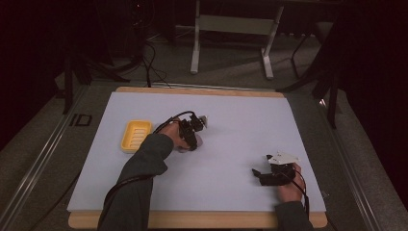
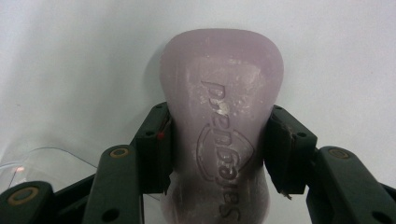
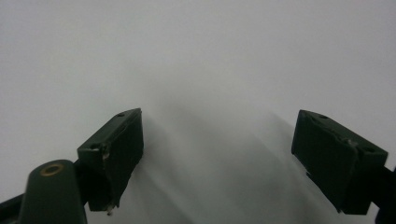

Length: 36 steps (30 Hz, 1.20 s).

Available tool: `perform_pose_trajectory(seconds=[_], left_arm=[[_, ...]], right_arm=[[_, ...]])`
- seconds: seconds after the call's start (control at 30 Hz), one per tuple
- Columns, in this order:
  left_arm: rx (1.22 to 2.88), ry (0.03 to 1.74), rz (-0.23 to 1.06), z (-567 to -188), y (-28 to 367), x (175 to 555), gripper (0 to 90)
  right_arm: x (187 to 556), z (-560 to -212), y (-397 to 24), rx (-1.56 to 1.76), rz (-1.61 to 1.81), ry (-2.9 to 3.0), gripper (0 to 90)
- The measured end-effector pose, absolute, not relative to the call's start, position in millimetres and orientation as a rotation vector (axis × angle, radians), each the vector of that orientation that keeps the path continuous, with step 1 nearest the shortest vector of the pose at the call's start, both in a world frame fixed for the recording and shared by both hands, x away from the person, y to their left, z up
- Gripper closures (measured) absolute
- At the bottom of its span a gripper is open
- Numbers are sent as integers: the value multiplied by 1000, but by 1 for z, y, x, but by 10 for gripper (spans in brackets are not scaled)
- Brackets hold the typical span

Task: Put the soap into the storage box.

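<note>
We see the left gripper (image 2: pixel 217 154) clenched on a pale lilac soap bar (image 2: pixel 222 107), its pads pressed on both sides of the bar's waist. The bar lies on the white desk (image 1: pixel 240 134) just left of centre, at about three o'clock from a yellow soap dish (image 1: pixel 135 135). Embossed lettering inside a shield outline runs along the bar; it seems to read "Safeguard". Our right gripper (image 3: pixel 217 158) rests released near the desk's five o'clock corner, jaws wide apart over bare surface.
</note>
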<state>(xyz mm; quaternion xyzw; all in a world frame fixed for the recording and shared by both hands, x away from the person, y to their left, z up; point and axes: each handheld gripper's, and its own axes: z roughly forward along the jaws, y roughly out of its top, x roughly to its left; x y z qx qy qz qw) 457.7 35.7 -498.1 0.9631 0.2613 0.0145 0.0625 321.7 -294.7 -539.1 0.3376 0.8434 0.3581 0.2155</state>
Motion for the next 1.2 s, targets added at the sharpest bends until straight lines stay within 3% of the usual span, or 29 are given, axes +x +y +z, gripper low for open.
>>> perform_pose_trajectory(seconds=[0.37,1.2], left_arm=[[3001,737,102,-496,24,454,495],[2947,730,105,-468,38,451,498]], right_arm=[[322,-539,-295,936,996,2340,164],[322,-539,-295,937,997,2340,164]])
